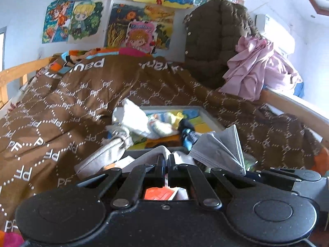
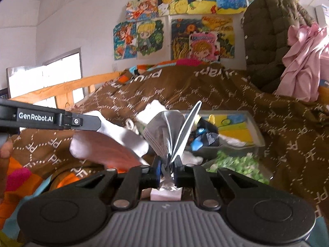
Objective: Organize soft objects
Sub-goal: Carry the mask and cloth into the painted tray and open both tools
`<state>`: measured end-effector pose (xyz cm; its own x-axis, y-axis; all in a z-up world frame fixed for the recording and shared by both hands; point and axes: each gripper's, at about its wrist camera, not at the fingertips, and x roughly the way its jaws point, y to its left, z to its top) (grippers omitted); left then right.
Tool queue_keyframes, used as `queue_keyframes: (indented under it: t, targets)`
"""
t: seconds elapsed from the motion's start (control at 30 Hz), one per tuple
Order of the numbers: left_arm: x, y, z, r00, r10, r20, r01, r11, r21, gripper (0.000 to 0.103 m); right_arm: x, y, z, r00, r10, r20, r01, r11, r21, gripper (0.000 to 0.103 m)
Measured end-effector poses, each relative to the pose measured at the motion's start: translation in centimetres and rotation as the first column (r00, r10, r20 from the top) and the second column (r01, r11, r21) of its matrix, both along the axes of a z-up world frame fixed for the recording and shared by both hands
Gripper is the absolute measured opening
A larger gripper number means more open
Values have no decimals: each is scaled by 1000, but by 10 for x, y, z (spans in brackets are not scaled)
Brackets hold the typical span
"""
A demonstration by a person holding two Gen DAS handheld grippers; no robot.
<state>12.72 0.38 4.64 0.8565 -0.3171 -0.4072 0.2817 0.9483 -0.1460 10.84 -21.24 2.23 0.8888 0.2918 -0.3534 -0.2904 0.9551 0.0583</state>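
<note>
My left gripper (image 1: 166,160) is shut on a white sock (image 1: 102,156), which hangs off to its left over the brown blanket. From the right wrist view, the left gripper (image 2: 96,123) reaches in from the left with that white sock (image 2: 123,138) trailing from its tip. My right gripper (image 2: 167,162) is shut on a folded grey face mask (image 2: 162,131), which stands up and fans open above the fingers. In the left wrist view the face mask (image 1: 216,150) sits just right of my left fingers. Behind both, a shallow tray (image 1: 209,117) (image 2: 255,127) holds several socks.
A brown blanket (image 1: 61,107) with a "PF" pattern covers the bed. Wooden rails (image 1: 20,70) (image 2: 61,86) run along the sides. A brown quilted jacket (image 1: 213,41) and a pink garment (image 1: 257,65) hang at the far right. Green patterned fabric (image 2: 236,162) lies beside the tray.
</note>
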Motion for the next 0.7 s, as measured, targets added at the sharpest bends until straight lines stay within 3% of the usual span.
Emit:
queue_keyframes:
  t: [0.13,0.43,0.57,0.7]
  targets:
    - [4,-10,18,1000,-9,21,9,1000,24,1,1,-10,8,999,-32,33,32,999,12,13]
    - [50,-40,96,997,-62,35,57,990,130,1,20,-38,25,991,-120,56,120,993,11,13]
    - [88,-53,112,992,-119,39,111,980,167,1,55,-52,36,987,-150,55,150,989,6,13]
    - [137,-60,102,988,-134,82,122,982,141,1,112,-66,38,986,-163,35,164,986,-30,13]
